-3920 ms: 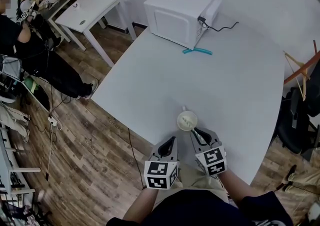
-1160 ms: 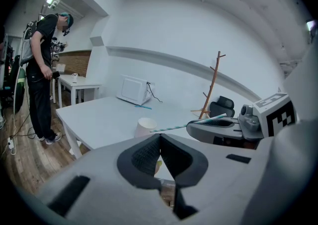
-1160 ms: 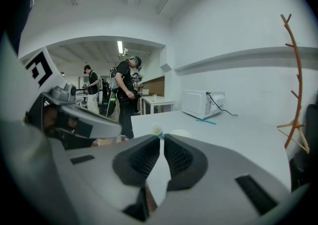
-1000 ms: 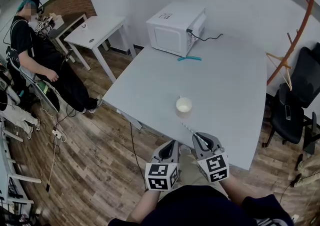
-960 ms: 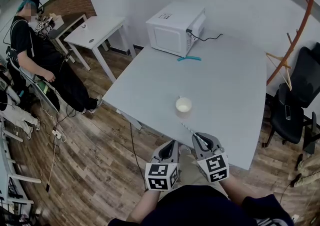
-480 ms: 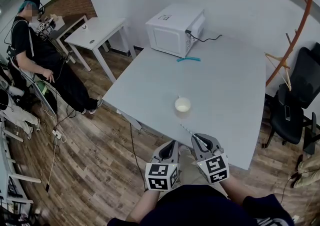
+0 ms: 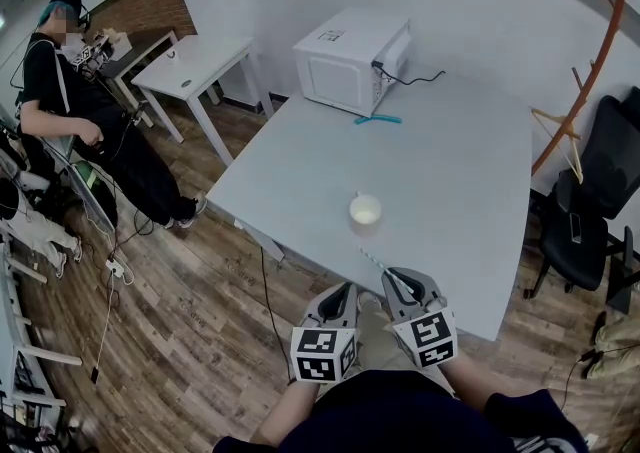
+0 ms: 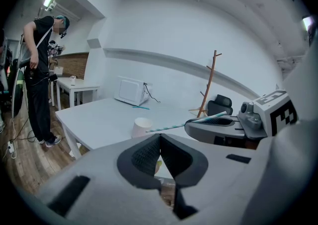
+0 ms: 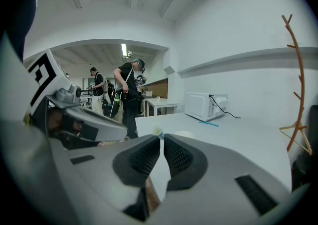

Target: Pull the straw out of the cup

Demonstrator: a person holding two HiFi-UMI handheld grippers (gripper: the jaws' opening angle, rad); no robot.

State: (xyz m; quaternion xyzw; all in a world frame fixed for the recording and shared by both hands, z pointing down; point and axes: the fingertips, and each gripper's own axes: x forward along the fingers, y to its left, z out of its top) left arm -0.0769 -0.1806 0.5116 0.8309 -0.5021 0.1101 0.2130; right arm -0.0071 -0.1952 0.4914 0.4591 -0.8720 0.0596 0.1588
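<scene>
Head view shows the straw (image 7: 372,260) now clear of the cup (image 7: 365,211) it stood in, pinched by the right gripper (image 7: 398,279), so the pull looks finished.

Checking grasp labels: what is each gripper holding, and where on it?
Right gripper grips the straw near one end; the rest is clear of the cup. Left gripper shut, empty.

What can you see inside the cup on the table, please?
Nothing shows inside the cup: from above its opening looks pale and bare. The straw is out of it, clamped in the right tool. The cup's very bottom is too small to make out.
</scene>
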